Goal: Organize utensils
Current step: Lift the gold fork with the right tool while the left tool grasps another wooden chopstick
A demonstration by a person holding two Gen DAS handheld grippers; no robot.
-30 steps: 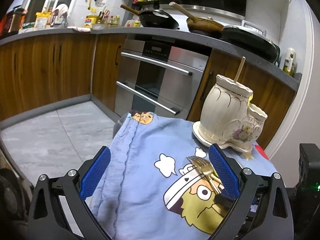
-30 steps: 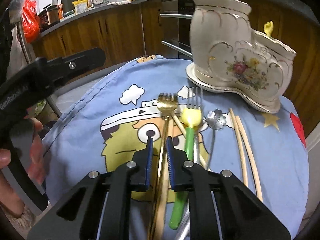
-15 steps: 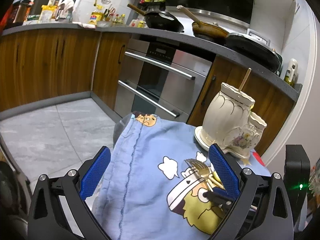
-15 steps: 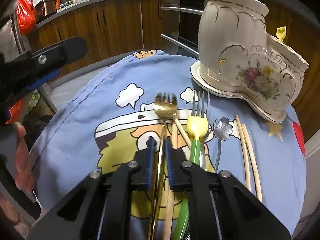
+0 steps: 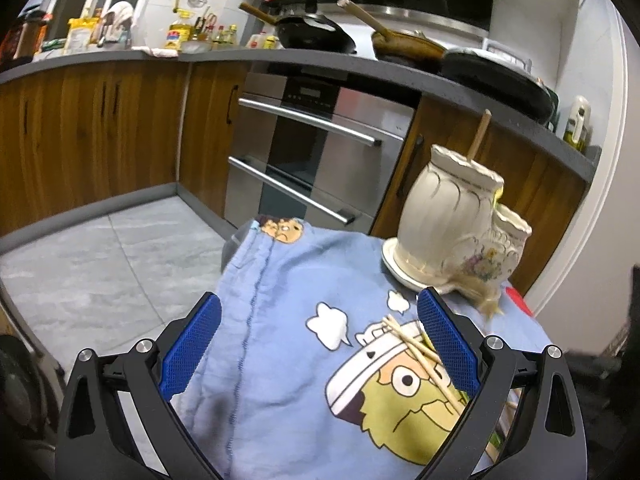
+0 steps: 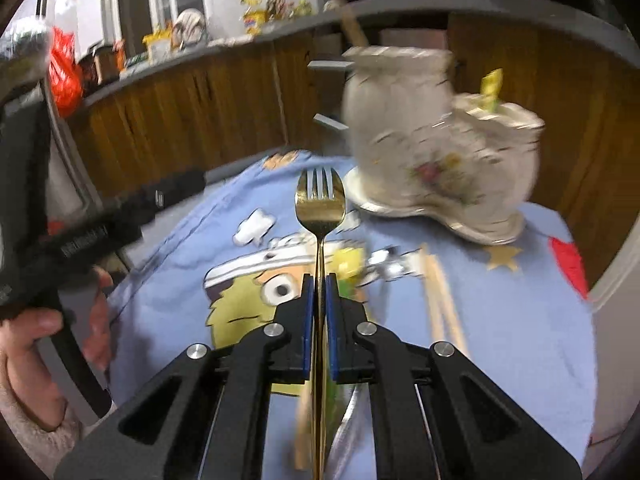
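Observation:
My right gripper [image 6: 319,286] is shut on the thin handle of a gold fork [image 6: 320,200], which is lifted off the blue cartoon cloth [image 6: 500,312] with its tines pointing away from me. A cream two-pot ceramic holder [image 6: 420,148] stands on its saucer beyond the fork, blurred. On the cloth lie a yellow-and-green utensil [image 6: 348,264], a silver flower-headed spoon [image 6: 390,262] and wooden chopsticks [image 6: 440,304]. My left gripper [image 5: 318,344] hovers open over the cloth's near left, nothing between its blue pads; chopsticks [image 5: 416,346] lie by its right pad, the holder [image 5: 452,216] behind.
A person's hand [image 6: 36,344] holds the left gripper's handle at the left of the right wrist view. Beyond the small table are wooden cabinets [image 5: 92,136], a steel oven [image 5: 316,152], grey floor tiles [image 5: 100,264] and a counter with pans [image 5: 316,32].
My right gripper closed on the gold fork's handle and lifted it off the cloth toward the holder. The fork is gone from beside the left gripper's right pad. The left gripper barely moved.

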